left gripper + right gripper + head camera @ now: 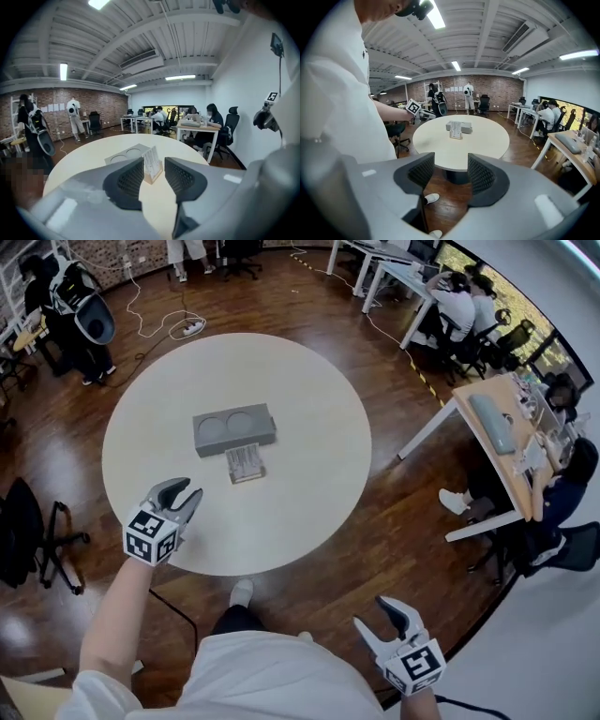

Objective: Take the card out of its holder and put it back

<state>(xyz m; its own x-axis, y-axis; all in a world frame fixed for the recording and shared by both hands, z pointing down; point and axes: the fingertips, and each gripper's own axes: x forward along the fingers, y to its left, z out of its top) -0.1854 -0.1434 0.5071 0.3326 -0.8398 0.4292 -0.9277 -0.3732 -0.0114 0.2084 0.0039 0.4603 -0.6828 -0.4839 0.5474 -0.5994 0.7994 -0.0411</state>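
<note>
A small wooden card holder (246, 465) with a clear card standing in it rests near the middle of the round white table (309, 409). Over the table's near left edge is my left gripper (185, 491), open, pointing at the holder from a short way off. In the left gripper view the holder (152, 166) shows through the gap of my left gripper (153, 177), beyond the pads, with nothing between them. My right gripper (369, 611) hangs low beside my body, off the table, open and empty. From the right gripper view (451, 174) the holder (455, 130) stands far off.
A grey block (233, 428) with two round recesses lies just behind the holder. Around the table are wooden floor, a black chair (28, 535) at left, desks (506, 442) with seated people at right, and a cable with a power strip (187, 327) at the far side.
</note>
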